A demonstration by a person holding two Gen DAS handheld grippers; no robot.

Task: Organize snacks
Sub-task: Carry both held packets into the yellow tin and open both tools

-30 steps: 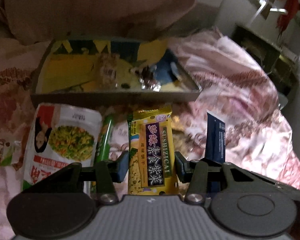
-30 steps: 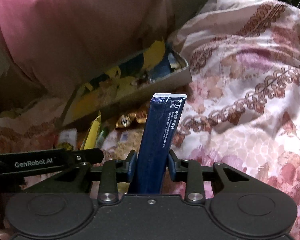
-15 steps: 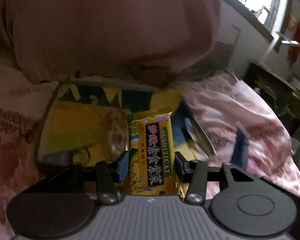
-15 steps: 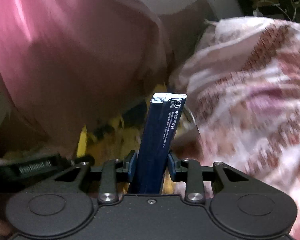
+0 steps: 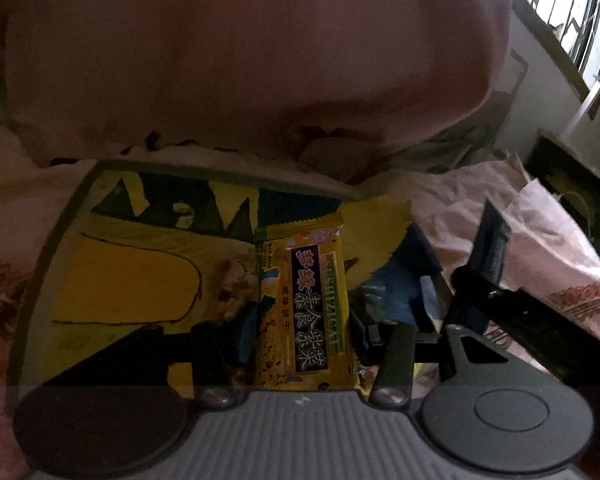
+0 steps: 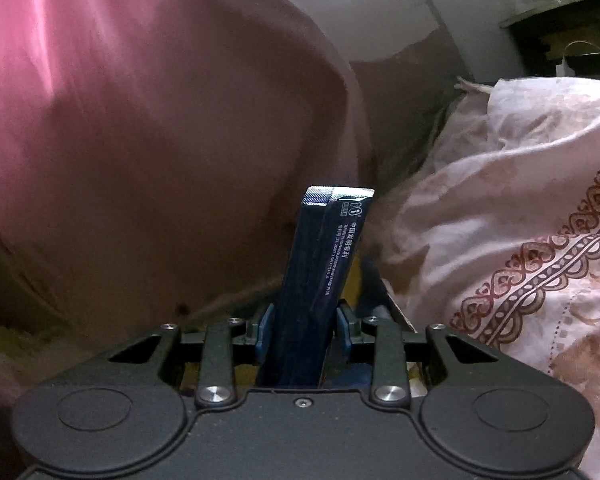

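Over the yellow tray (image 5: 76,248), the left gripper (image 5: 302,330) pinches a yellow snack packet (image 5: 304,304), long axis toward 12 o'clock; at 3 o'clock, the right gripper (image 6: 300,326) pinches a blue packet (image 6: 320,280) beside the tray's edge.

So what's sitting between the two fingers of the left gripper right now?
The yellow snack packet, clamped between the left gripper fingers above the yellow tray; the left wrist view shows it.
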